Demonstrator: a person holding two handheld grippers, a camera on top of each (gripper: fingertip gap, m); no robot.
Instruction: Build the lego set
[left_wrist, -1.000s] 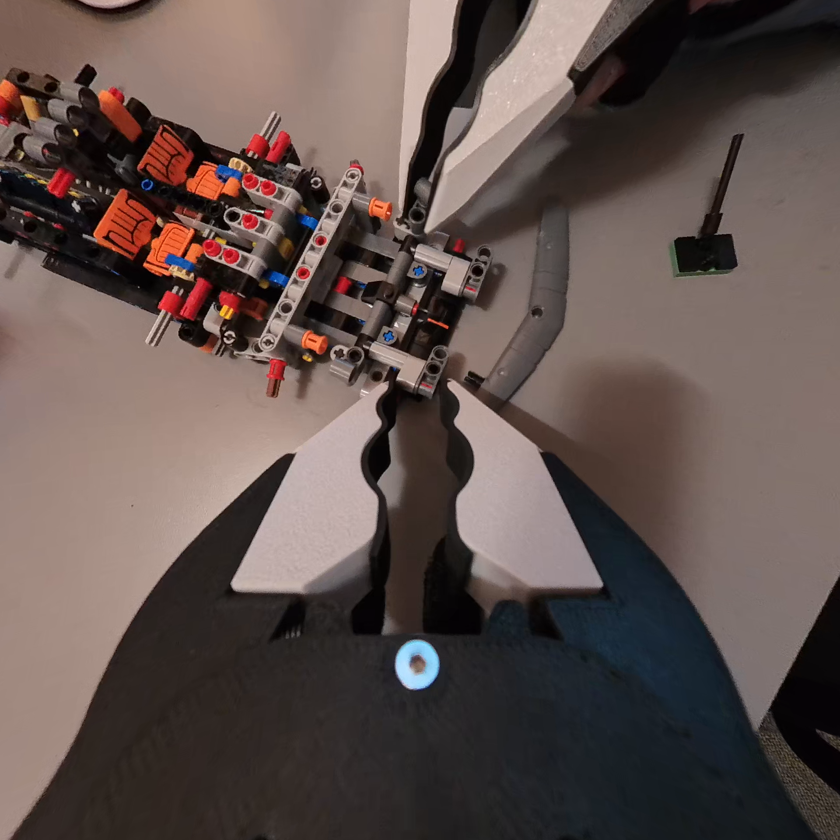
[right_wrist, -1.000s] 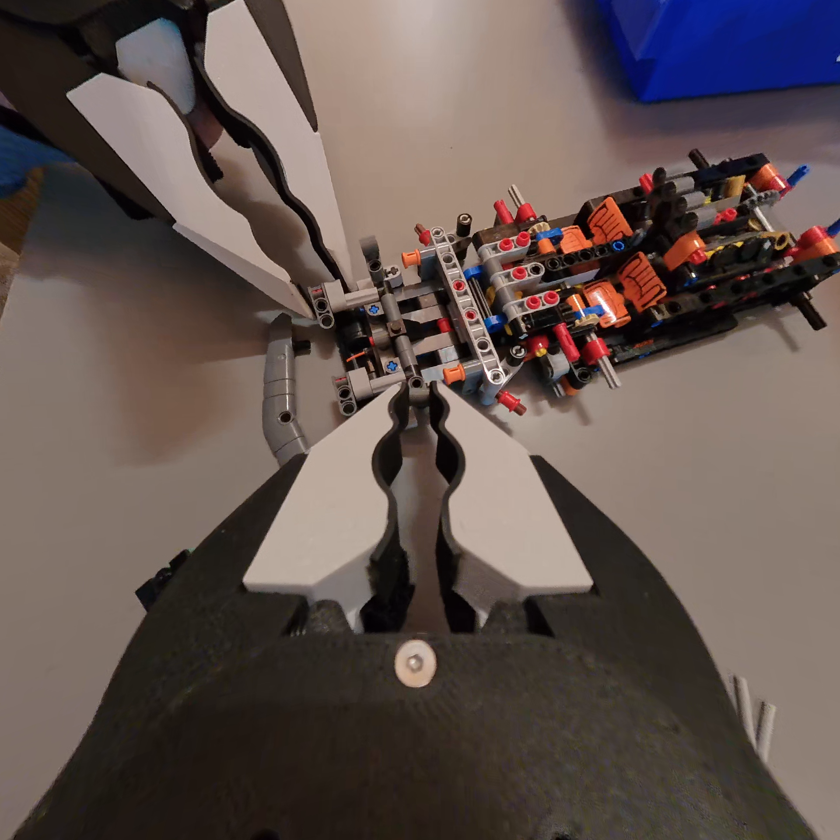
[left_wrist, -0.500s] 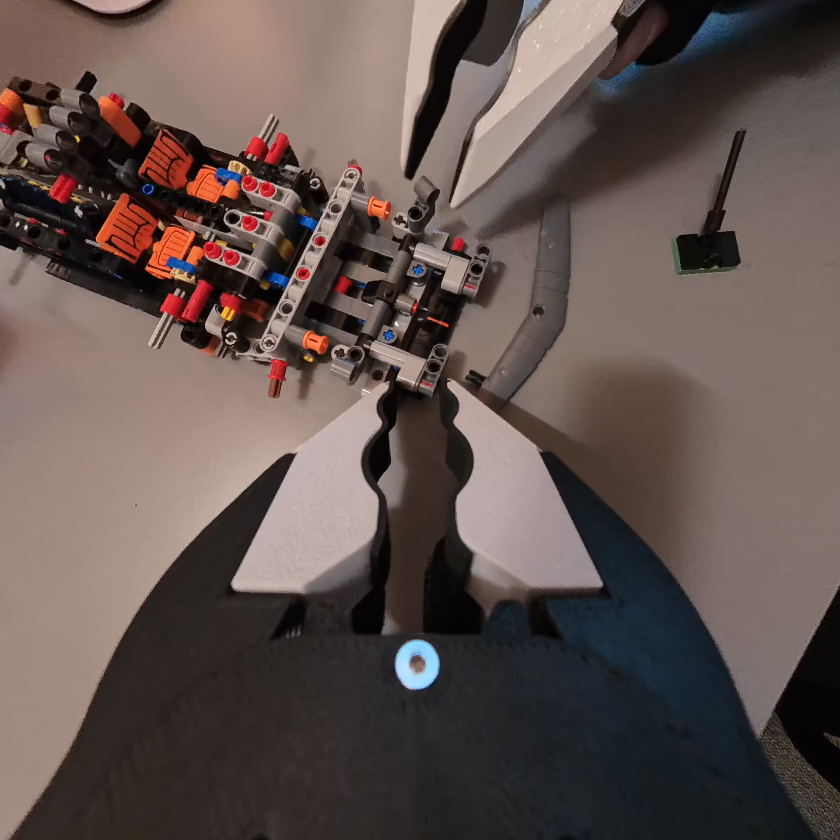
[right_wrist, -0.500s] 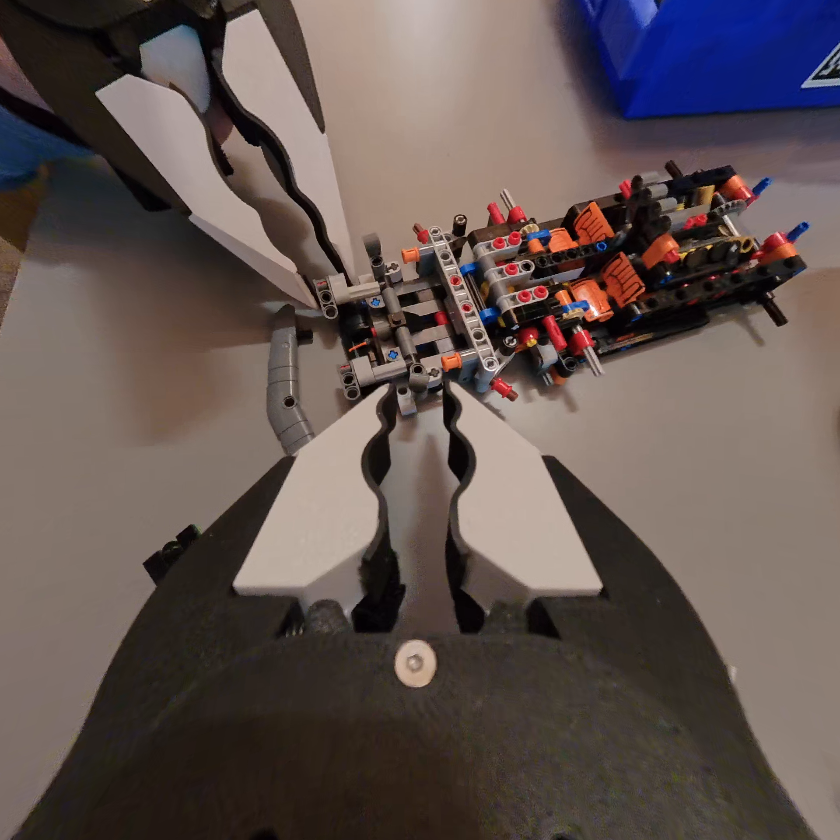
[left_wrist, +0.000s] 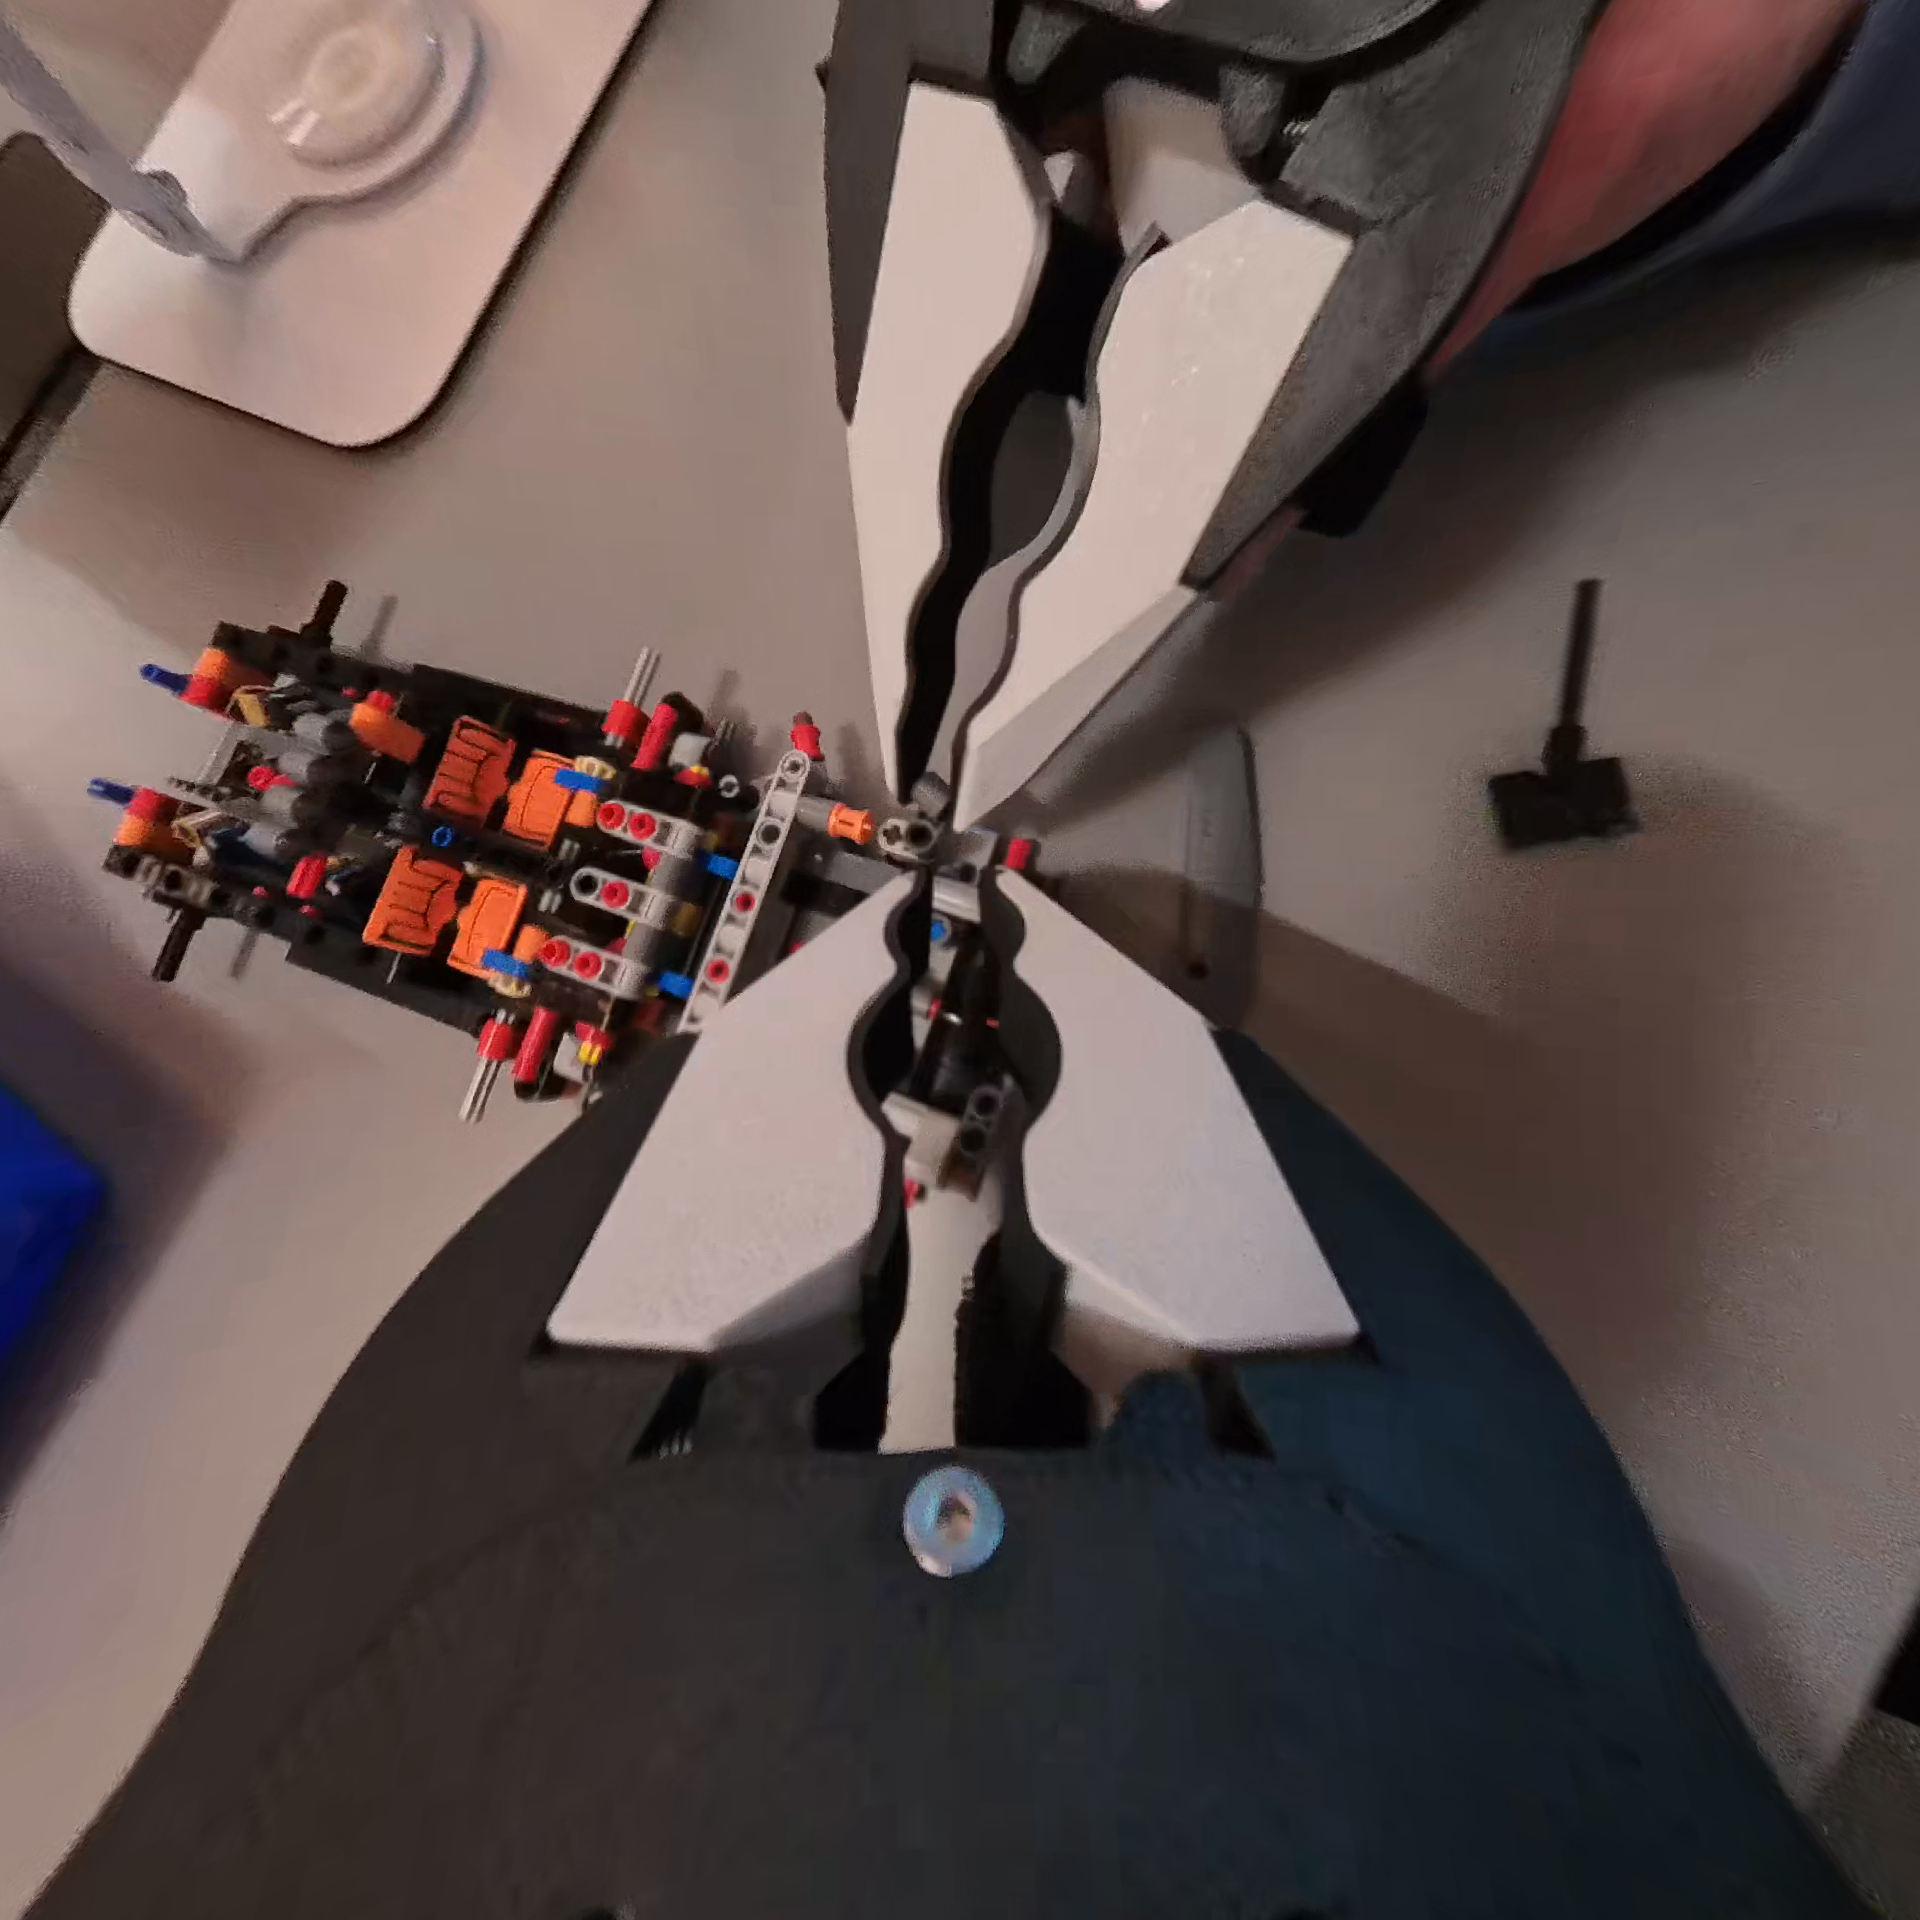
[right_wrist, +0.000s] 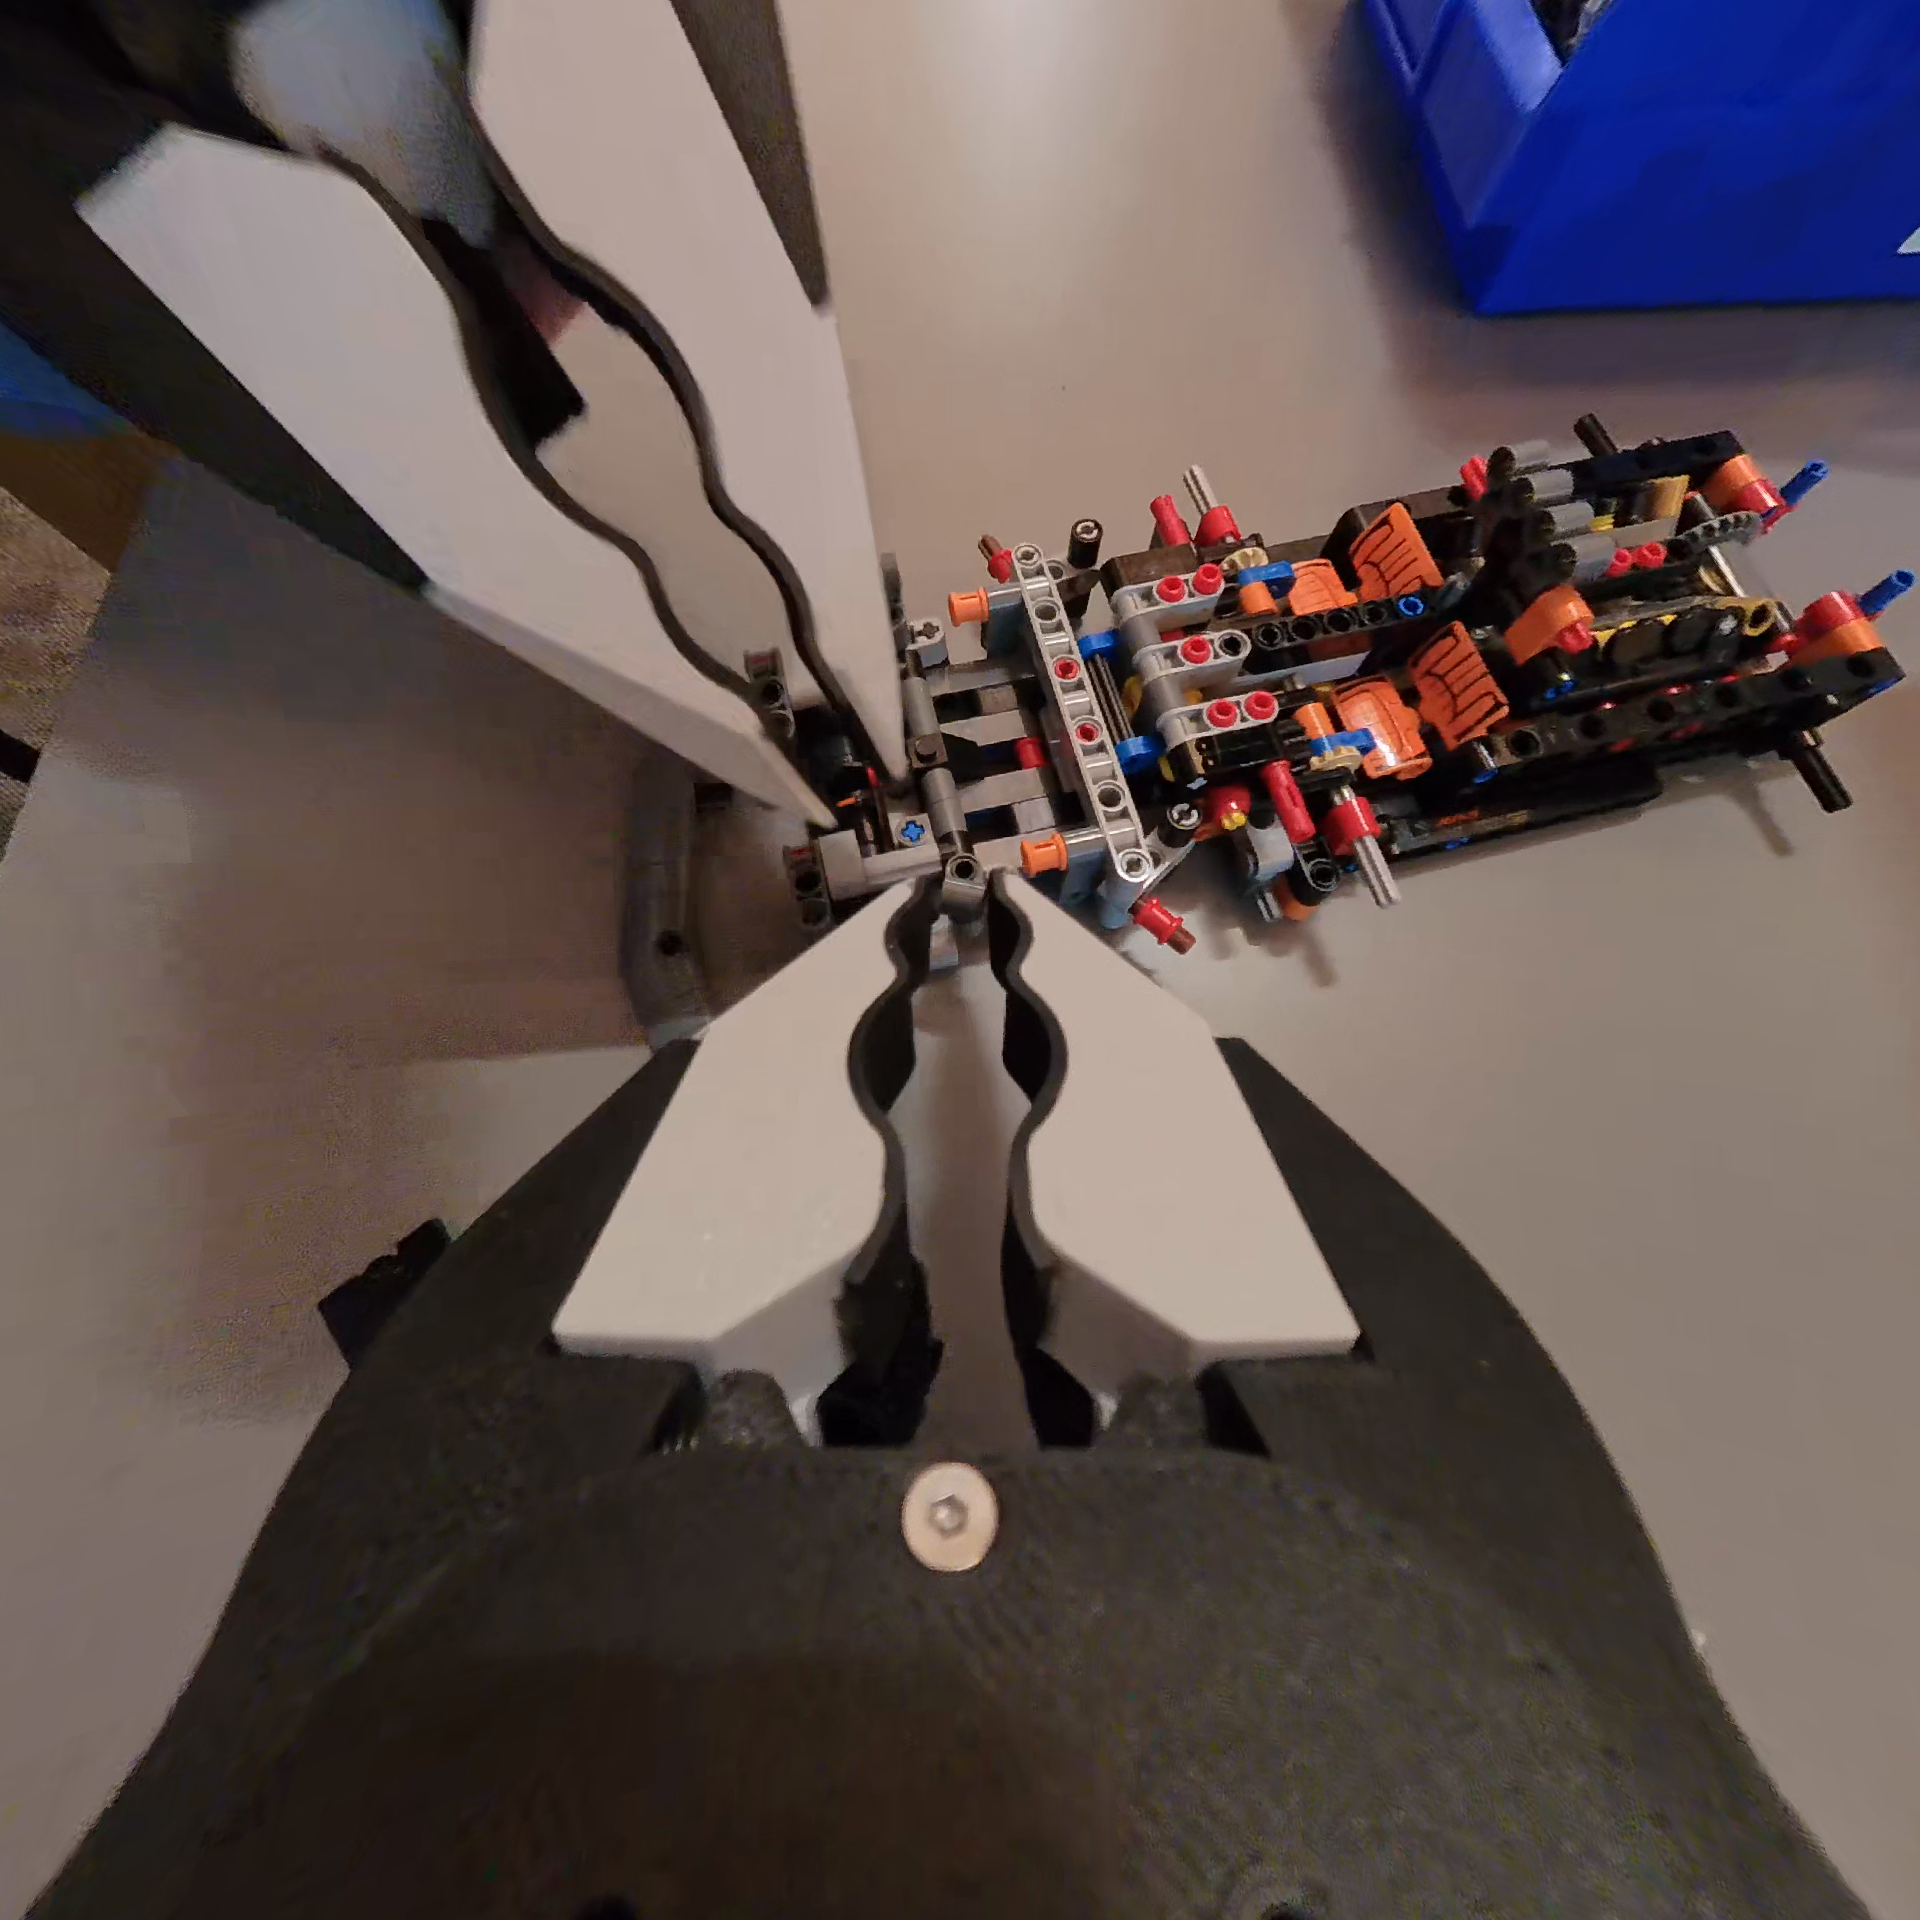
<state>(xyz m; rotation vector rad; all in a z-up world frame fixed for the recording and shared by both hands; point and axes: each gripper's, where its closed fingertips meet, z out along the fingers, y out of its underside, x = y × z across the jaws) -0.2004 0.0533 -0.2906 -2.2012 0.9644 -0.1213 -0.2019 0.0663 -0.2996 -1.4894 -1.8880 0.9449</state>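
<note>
1. The lego build (right_wrist: 1351, 675) lies flat on the desk (right_wrist: 1455, 1247), away from its edges, orange and red parts along its black frame.
2. My right gripper (right_wrist: 961, 899) has its jaws pinching a small grey connector (right_wrist: 964, 881) at the build's grey end.
3. My left gripper (left_wrist: 951, 883) has its jaws pressed onto that same end's frame.
4. A curved grey piece (right_wrist: 660, 883) lies just beside that end.
5. A blue bin (right_wrist: 1662, 156) sits towards the far edge.
</note>
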